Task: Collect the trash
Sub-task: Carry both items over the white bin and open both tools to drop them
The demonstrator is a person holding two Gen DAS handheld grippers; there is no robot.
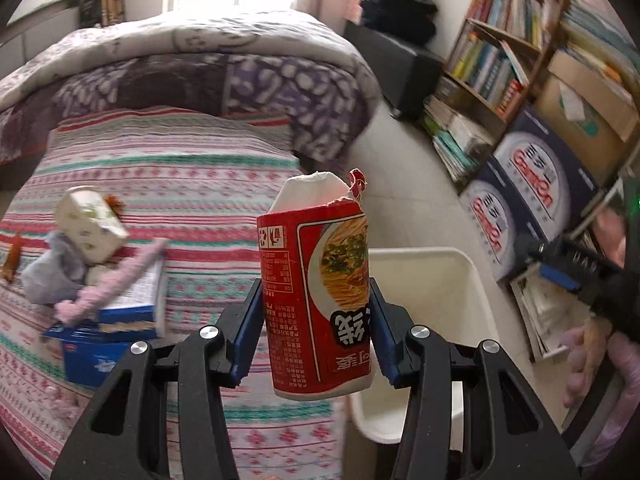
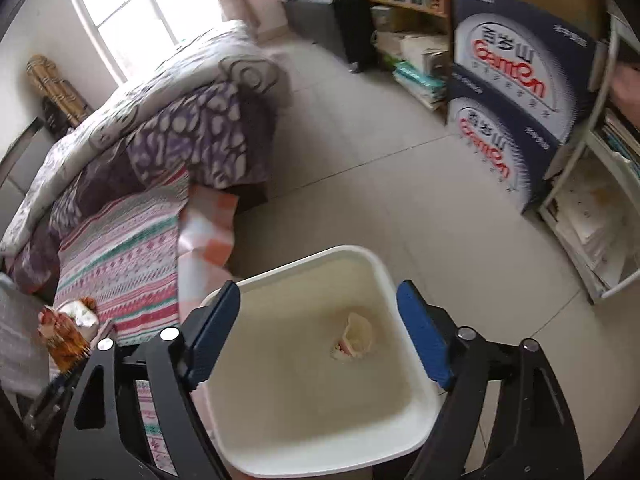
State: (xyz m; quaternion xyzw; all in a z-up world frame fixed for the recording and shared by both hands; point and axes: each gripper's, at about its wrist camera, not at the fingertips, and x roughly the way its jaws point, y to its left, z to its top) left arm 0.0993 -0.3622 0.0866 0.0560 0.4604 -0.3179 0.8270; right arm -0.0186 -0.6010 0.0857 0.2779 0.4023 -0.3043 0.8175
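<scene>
While the left gripper is squeezing a red noodle cup between its blue pads above the bed's near right edge, the white bin is standing just right. The right gripper is hanging wide apart, holding nothing, over the bin, where a crumpled wrapper is lying.

Left tongs clamped, right tongs agape

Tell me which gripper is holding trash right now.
The left gripper: it is clamped on the red noodle cup. The right gripper is open with nothing between its fingers, above the white bin.
</scene>
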